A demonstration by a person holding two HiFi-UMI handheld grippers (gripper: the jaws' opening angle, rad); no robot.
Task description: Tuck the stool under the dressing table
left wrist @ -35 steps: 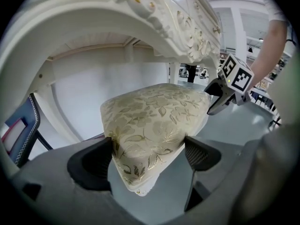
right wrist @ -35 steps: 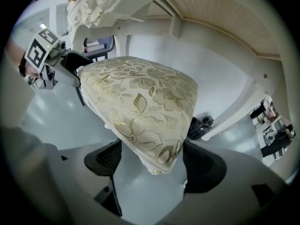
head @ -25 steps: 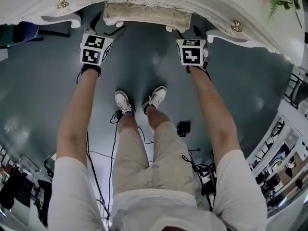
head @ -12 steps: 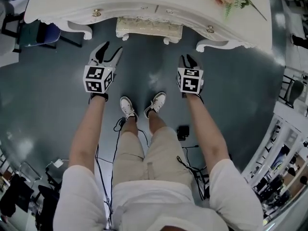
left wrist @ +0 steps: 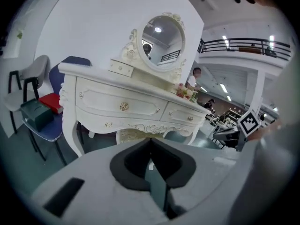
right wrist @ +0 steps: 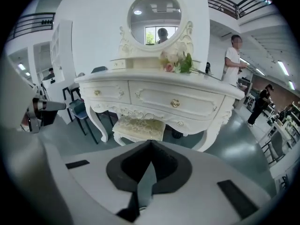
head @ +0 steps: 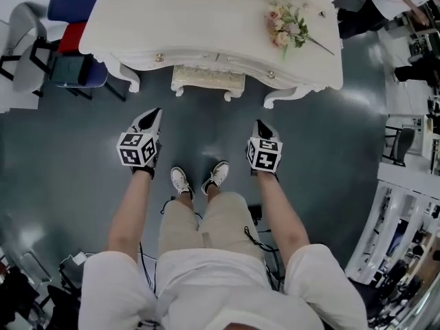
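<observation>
Two grippers w/ jaws fully together, nothing held. L gripper (head: pixel 155 113) over floor, short of dressing table (head: pixel 206 19). Stool (head: pixel 207 81) sits under table, mostly hidden by tabletop, only front edge visible. R gripper (head: pixel 262 125) likewise apart from stool.

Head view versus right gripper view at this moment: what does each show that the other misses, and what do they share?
Only the head view shows the person's white shoes and beige shorts. Only the right gripper view shows the round mirror standing on the dressing table. Both show the dressing table, the stool set under it between its legs, and the flowers lying on its top.
</observation>
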